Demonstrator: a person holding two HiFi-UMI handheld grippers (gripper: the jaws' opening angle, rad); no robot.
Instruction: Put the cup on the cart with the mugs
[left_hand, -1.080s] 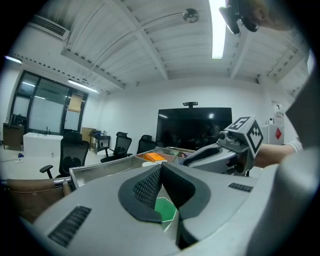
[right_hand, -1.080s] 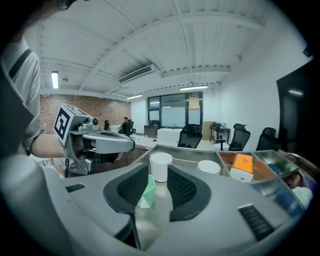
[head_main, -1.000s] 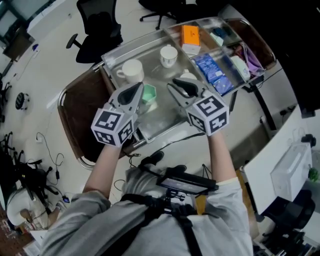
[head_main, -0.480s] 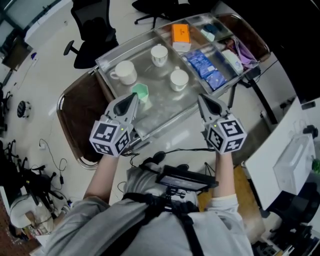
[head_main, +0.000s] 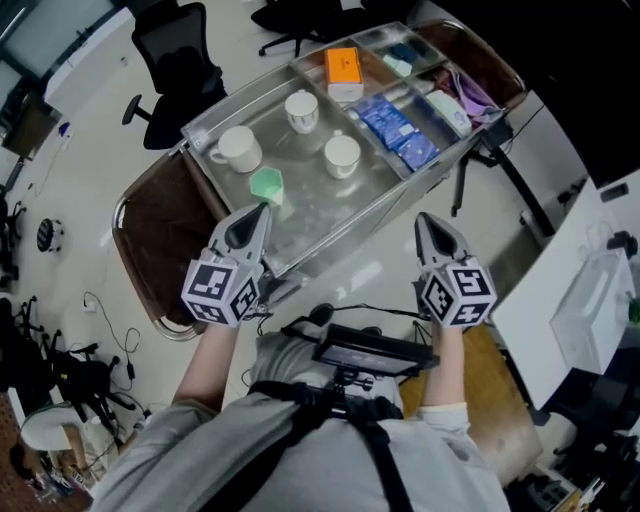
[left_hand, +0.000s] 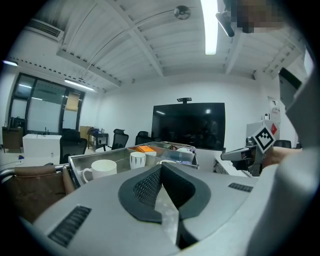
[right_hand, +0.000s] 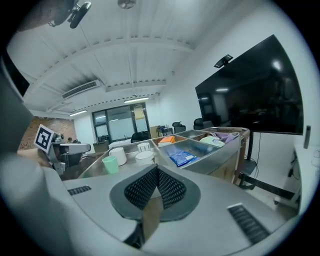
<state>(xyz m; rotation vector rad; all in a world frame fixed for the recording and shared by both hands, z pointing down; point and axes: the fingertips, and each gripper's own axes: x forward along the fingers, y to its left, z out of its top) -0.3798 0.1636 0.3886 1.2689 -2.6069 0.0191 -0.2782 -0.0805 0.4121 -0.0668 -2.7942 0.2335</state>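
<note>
A pale green cup (head_main: 266, 185) stands upright, mouth up, on the steel top tray of the cart (head_main: 345, 222), in the wide open compartment it shares with three white mugs. The handled mug (head_main: 238, 148) sits near the cup toward the tray's left end. A second mug (head_main: 302, 110) stands by the far rim, and a third mug (head_main: 342, 155) is to the cup's right, near the divider. All four stand apart, none touching. The cup is nearest the tray's front rim.
</note>
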